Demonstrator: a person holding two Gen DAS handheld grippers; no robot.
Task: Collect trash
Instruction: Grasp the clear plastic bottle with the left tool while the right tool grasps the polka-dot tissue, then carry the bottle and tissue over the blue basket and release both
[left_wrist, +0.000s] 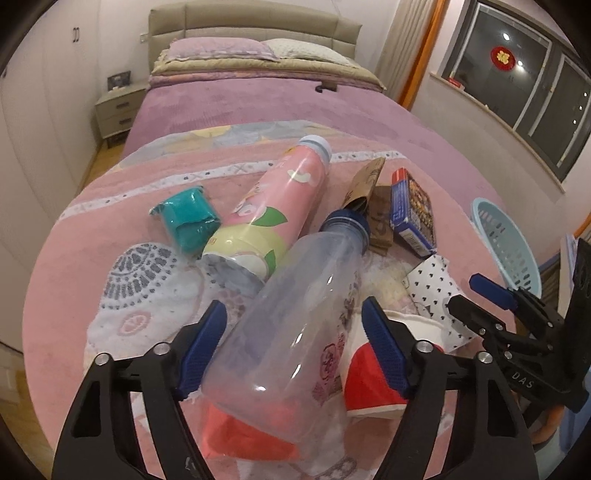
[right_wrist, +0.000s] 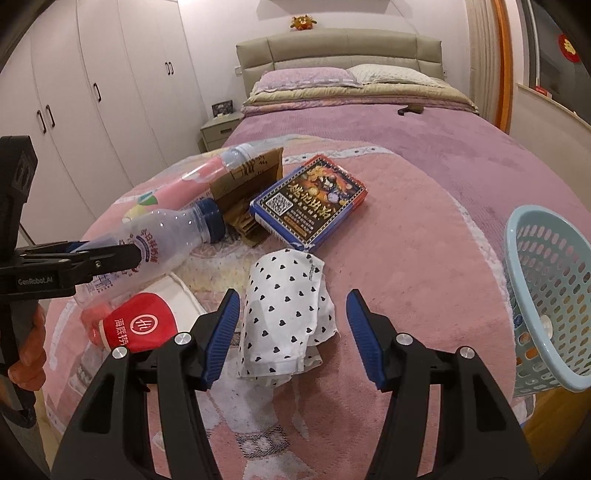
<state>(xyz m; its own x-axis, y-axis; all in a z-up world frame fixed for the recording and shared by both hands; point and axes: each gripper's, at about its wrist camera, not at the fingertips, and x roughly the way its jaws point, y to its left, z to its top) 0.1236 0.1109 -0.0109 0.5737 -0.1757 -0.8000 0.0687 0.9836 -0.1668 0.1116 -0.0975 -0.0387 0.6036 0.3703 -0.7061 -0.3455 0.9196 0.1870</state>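
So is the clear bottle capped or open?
Capped: the clear bottle lies on its side with its dark blue cap on. It looks empty.

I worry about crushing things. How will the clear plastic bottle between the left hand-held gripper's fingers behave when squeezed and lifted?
The clear bottle looks empty, so it is probably light. Its thin see-through wall may dent if the open left hand-held gripper closes hard. It lies on its side across the red cup, so a nudge might roll it.

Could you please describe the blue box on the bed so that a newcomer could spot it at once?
On the pink blanket, left of the light-blue basket, find the trash pile. The blue box lies flat beside brown cardboard, the only item with a dark, ornate printed face.
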